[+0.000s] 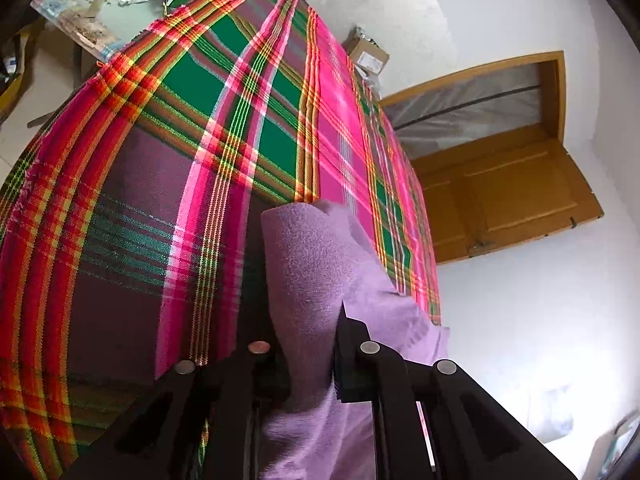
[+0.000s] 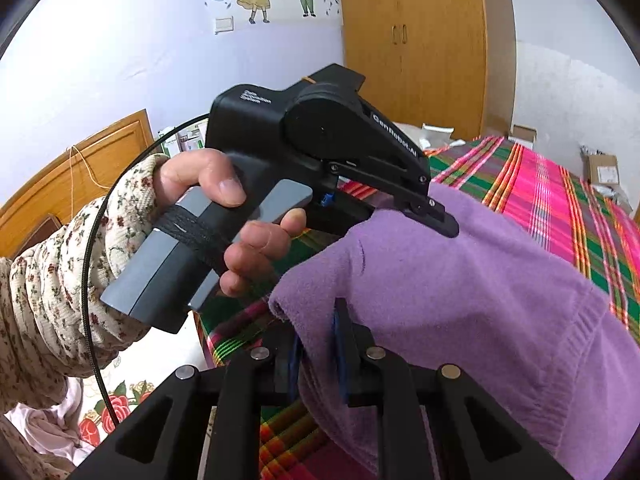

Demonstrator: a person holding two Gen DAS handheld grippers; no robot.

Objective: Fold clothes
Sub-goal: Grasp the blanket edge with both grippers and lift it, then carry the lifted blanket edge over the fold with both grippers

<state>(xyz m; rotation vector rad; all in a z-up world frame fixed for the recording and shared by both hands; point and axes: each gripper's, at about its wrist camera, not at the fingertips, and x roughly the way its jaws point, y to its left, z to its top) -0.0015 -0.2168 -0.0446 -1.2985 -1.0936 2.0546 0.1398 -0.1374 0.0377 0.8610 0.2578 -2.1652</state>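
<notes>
Pinching a fold of the purple sweater (image 2: pixel 460 280), the right gripper (image 2: pixel 318 344) is clamped on its edge, while the left gripper (image 1: pixel 304 340) also bites the same fleece, lifted over the plaid bedspread (image 1: pixel 180 140) on the bed; a hand (image 2: pixel 240 216) grips the left handle

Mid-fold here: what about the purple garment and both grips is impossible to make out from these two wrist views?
- Purple garment: type and full outline unknown; the right wrist view's lower edge crops it.
- Left gripper: left finger hidden behind fabric in the left wrist view.
- Right gripper: fingertips buried in fabric.
- Plaid bedspread: area under the garment covered.
</notes>
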